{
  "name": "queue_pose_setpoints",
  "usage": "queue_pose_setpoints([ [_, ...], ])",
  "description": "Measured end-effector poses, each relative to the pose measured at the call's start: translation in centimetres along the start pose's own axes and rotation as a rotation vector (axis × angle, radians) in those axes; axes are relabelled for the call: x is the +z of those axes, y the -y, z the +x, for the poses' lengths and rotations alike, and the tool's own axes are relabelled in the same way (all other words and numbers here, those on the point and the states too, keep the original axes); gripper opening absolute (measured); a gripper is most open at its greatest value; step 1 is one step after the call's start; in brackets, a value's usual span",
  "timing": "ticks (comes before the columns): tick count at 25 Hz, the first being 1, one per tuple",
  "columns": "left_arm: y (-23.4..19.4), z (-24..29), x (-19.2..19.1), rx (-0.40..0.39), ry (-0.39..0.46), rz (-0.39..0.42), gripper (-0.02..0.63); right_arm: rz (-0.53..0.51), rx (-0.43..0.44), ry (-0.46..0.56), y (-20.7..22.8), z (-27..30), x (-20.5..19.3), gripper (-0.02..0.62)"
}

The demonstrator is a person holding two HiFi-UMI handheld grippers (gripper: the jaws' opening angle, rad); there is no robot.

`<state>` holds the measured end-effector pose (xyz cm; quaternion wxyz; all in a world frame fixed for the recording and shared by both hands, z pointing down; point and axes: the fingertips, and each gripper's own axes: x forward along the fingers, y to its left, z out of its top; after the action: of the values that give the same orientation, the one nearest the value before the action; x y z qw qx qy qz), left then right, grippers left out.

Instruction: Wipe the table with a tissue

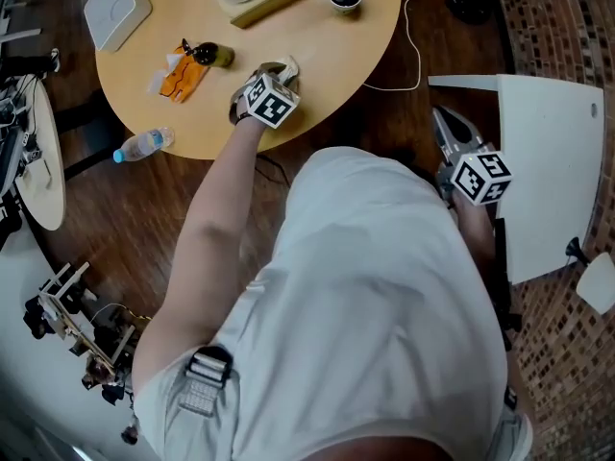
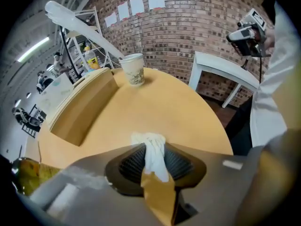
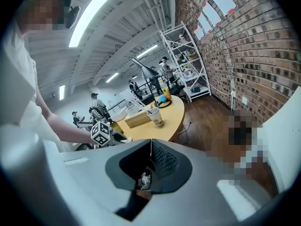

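Observation:
The round wooden table (image 1: pixel 317 46) fills the top of the head view. My left gripper (image 1: pixel 279 68) reaches over its near edge, pointing steeply down at the top. In the left gripper view the left gripper (image 2: pixel 153 157) is shut on a crumpled white tissue (image 2: pixel 151 146), which sticks out past the tips just above the tabletop (image 2: pixel 164 102). My right gripper (image 1: pixel 440 118) hangs off the table, over the dark floor at the right. Its jaws meet in the right gripper view (image 3: pixel 150 145), with nothing held between them.
On the table are a water bottle (image 1: pixel 144 145) at the near left edge, an orange wrapper (image 1: pixel 183 77), a dark bottle (image 1: pixel 213 56), a white box (image 1: pixel 117 6), a wooden box (image 2: pixel 84 107) and a paper cup (image 2: pixel 133 69). A white desk (image 1: pixel 548 161) stands right.

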<state>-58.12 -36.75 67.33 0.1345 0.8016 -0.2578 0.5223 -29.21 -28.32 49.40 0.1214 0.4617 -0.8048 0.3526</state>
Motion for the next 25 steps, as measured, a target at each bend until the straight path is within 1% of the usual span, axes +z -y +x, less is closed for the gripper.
queue_pose_setpoints([
  [1, -0.4, 0.1, -0.1, 0.013, 0.001, -0.027, 0.107, 0.001, -0.005, 0.005, -0.1, -0.2, 0.0, 0.009],
  [3, -0.7, 0.0, -0.2, 0.015, 0.01, -0.085, 0.091, 0.003, -0.018, 0.015, -0.2, -0.5, -0.1, 0.009],
  [5, -0.4, -0.6, 0.2, -0.015, 0.049, -0.163, 0.087, 0.008, -0.039, 0.028, -0.1, -1.2, -0.3, 0.009],
  [6, -0.1, -1.0, 0.7, -0.041, 0.088, -0.211, 0.087, 0.015, -0.053, 0.038, 0.1, -1.6, -0.5, 0.009],
  [9, 1.9, -2.5, 3.3, -0.146, 0.229, -0.337, 0.089, 0.055, -0.109, 0.078, 1.0, -3.1, -1.6, 0.009],
  [12, 5.7, -3.7, 5.9, -0.3, 0.335, -0.443, 0.089, 0.108, -0.167, 0.109, 1.9, -4.8, -3.3, 0.009],
  [14, 8.1, -4.3, 8.2, -0.395, 0.398, -0.503, 0.089, 0.135, -0.208, 0.138, 2.7, -6.5, -4.0, 0.009],
  [15, 9.4, -4.5, 9.6, -0.446, 0.423, -0.52, 0.089, 0.15, -0.233, 0.158, 3.1, -7.5, -4.3, 0.009],
  [16, 10.9, -4.7, 11.0, -0.502, 0.441, -0.518, 0.089, 0.167, -0.259, 0.18, 3.5, -8.6, -4.6, 0.009],
  [19, 15.8, -5.4, 14.6, -0.669, 0.467, -0.426, 0.089, 0.218, -0.331, 0.246, 4.5, -11.7, -6.0, 0.009],
  [20, 17.3, -5.6, 15.7, -0.721, 0.476, -0.408, 0.089, 0.233, -0.348, 0.262, 4.8, -12.6, -6.6, 0.009],
  [21, 18.7, -5.9, 16.8, -0.771, 0.486, -0.409, 0.089, 0.247, -0.36, 0.276, 5.2, -13.6, -7.1, 0.009],
  [23, 21.3, -6.3, 19.0, -0.858, 0.503, -0.435, 0.089, 0.277, -0.378, 0.302, 6.1, -15.6, -8.2, 0.009],
  [25, 24.0, -6.4, 20.9, -0.913, 0.504, -0.449, 0.087, 0.305, -0.398, 0.327, 7.1, -17.8, -9.3, 0.009],
])
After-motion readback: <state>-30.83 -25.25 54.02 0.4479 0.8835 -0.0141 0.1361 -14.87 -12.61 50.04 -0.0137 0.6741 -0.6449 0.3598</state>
